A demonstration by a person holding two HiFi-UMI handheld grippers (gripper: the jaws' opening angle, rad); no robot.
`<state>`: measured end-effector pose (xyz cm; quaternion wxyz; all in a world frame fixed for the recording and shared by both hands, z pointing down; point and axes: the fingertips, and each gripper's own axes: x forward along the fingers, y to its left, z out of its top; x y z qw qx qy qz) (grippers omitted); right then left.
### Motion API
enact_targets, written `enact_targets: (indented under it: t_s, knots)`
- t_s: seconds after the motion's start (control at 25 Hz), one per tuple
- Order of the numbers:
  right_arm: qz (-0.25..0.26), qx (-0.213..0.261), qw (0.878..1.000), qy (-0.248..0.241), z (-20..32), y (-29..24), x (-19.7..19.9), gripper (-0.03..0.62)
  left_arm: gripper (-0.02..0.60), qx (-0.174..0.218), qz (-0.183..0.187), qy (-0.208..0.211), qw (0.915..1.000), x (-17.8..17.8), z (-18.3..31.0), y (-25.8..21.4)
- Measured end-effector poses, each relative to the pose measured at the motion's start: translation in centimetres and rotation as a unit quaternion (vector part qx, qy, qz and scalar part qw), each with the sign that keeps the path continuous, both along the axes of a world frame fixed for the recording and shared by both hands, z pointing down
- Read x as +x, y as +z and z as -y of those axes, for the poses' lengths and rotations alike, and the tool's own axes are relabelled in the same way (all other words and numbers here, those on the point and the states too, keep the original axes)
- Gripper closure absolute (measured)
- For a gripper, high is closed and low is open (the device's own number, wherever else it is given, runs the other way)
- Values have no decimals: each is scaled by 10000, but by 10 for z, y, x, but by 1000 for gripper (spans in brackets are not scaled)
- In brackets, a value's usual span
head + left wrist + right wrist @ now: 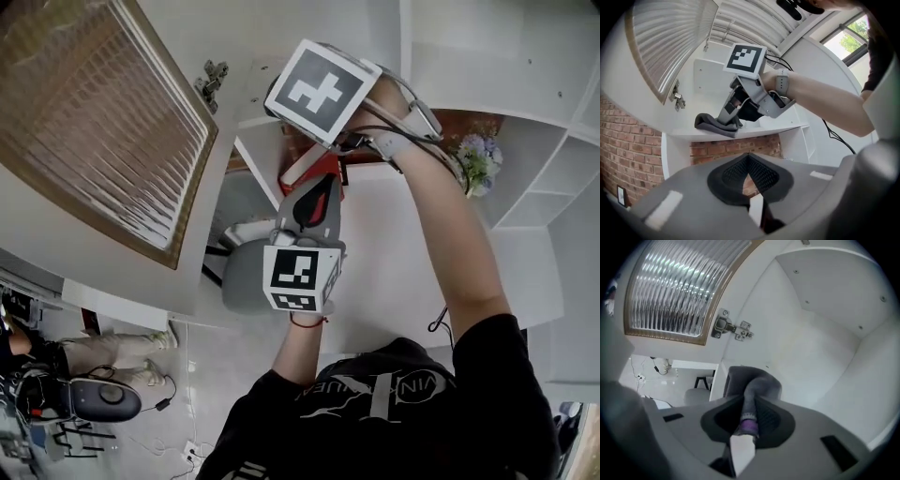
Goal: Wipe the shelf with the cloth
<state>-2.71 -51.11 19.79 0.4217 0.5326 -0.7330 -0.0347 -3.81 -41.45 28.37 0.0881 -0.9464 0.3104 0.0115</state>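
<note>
"While the right gripper [729, 120] is reaching onto the white shelf [761, 132], what sits between its jaws?" (obs. 1)
"Grey cloth [714, 125]. The jaws are clamped on one fold and the rest lies bunched on the shelf board, toward its left end, near the door hinge [678, 99]." (obs. 2)
"Left gripper [750, 172]?"
"Jaws together, nothing between them. It is held below the shelf, well apart from the cloth, with the brick wall [731, 147] behind."
</note>
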Motion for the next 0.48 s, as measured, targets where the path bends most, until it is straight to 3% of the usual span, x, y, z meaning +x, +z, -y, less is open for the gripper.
enact_targets:
  t_s: [0.12, 0.48]
  knots:
    - [90, 86, 9999, 38, -16, 5, 15, 521, 571, -36, -20, -82, 10000, 5, -11, 1]
    - [-439, 832, 9955, -51, -40, 0, 55, 521, 571, 47, 32, -349, 9994, 12, -46, -3]
